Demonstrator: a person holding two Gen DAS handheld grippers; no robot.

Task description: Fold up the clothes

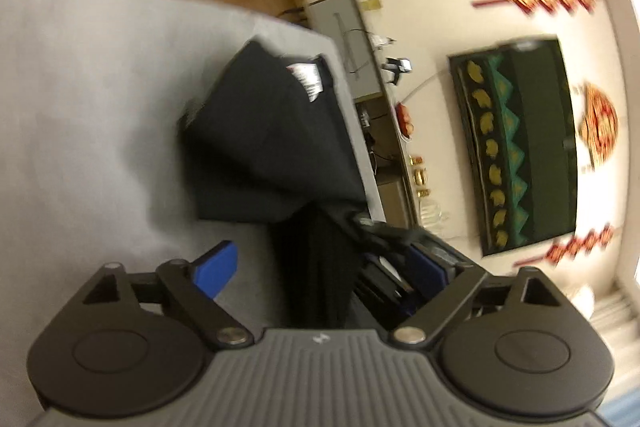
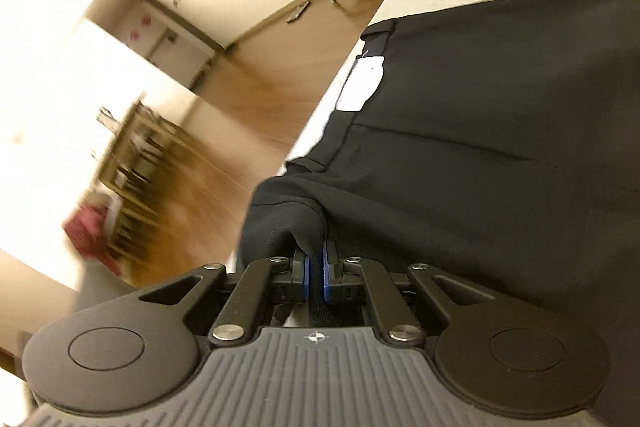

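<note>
the right hand-held gripper (image 2: 314, 269) is clenched on a bunched fold of the black garment (image 2: 480, 147), its blue pads (image 2: 306, 277) pressed close with dark cloth pinched between them. the left hand-held gripper (image 1: 320, 267) stands spread wide: one blue pad (image 1: 214, 273) shows clear on the left, the other is half lost behind dark cloth on the right, and a strip of the garment (image 1: 272, 131) hangs between the jaws without being nipped. beyond the grippers, the garment lies on a grey bed-like surface (image 1: 80, 107), close to its far edge, partly doubled over, with a white label (image 2: 362, 87) showing by the waistband; it looks like trousers, though that is a judgement. the step in hand appears to be a fold in progress, the right side carrying a held edge while the left waits by the loose cloth. the next move would call for the left gripper to close on the hanging strip, or to steady the pile, so that the held edge can be laid flat and square; which of these the pictures do not settle. both views are blurred, so seams and edges are hard to read. the full spread of the garment is cut off in the right wrist view, and how many layers lie beneath cannot be told.
</note>
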